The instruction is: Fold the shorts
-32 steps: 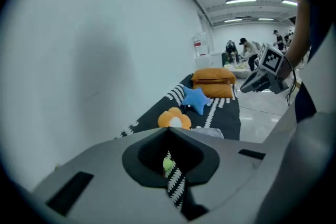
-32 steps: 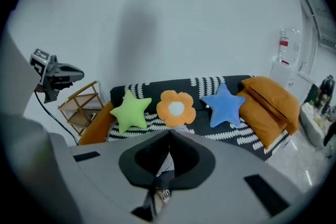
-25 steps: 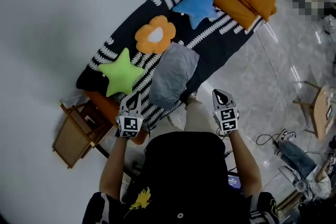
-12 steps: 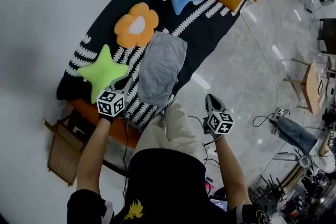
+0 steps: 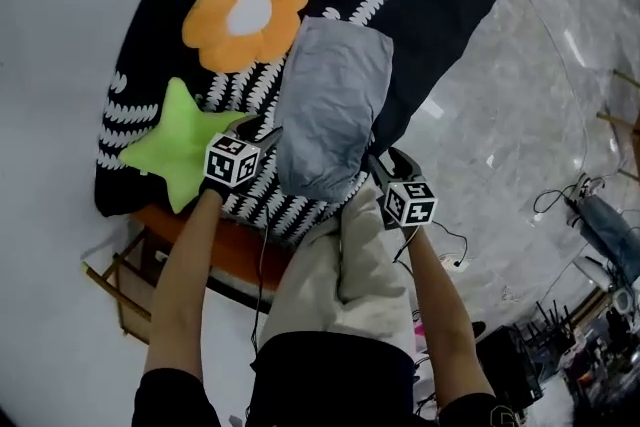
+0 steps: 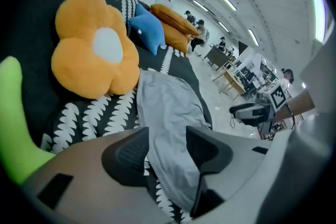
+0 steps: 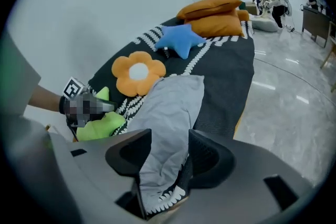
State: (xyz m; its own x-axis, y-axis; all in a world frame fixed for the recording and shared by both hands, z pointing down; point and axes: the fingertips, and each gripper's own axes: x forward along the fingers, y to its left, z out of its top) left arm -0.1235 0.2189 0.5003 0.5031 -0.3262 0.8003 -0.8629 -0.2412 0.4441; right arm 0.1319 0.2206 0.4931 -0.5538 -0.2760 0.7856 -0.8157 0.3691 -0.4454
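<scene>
Fingers (image 6: 123,157) of left gripper (image 5: 265,130), right gripper (image 5: 378,165) just opened, released; shorts (image 5: 333,105) near corners lined up between them for pinching.

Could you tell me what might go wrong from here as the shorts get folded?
Both the left gripper and the right gripper have just been opening their jaws, with the grey shorts showing between each pair, ungripped. Closing now could pinch the patterned blanket underneath too. The green star pillow sits beside the left gripper and might get nudged.
</scene>
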